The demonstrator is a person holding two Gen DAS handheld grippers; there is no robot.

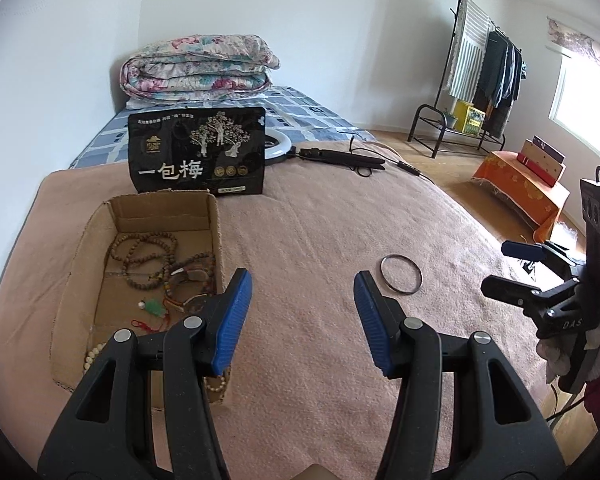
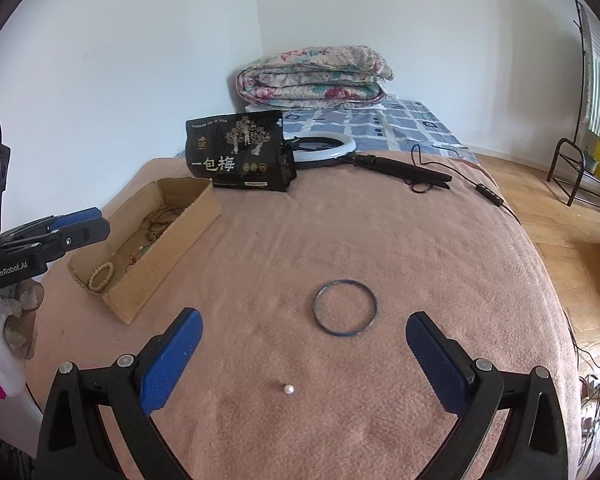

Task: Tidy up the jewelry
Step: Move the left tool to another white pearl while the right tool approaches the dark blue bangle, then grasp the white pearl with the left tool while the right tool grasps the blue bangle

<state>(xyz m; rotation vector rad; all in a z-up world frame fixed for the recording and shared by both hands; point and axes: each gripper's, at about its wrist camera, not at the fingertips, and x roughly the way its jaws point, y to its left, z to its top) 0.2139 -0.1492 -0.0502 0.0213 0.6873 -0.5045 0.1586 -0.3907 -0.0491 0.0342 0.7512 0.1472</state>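
A bedroom with white walls. A pink blanket [image 1: 320,240] covers a rounded surface, with a blue checked bed and a folded floral quilt [image 1: 198,68] behind it, and a clothes rack [image 1: 484,72] far right by a window.

Left wrist view: the left gripper [image 1: 302,322] hangs over the blanket with its blue pads wide apart, nothing between them. At near left, an open cardboard box [image 1: 80,264] holds tangled brown bead strings [image 1: 148,254], a green pendant and red cords; the gripper's arm covers the box's near corner and part of a pale bead bracelet. A black snack bag [image 1: 198,150] stands just behind the box. A thin metal bangle [image 1: 401,279] lies flat on open blanket to the right. The right gripper [image 1: 512,268] enters at the right edge, partly cut off.

Right wrist view: the right gripper [image 2: 302,360] is also spread wide and empty. The bangle [image 2: 345,307] lies ahead between its fingers, touching neither. A small white pearl [image 2: 289,389] sits nearer, alone. The box [image 2: 160,264] is left, its contents partly hidden by its wall. A ring light [image 2: 328,146] and cable lie at the far edge.
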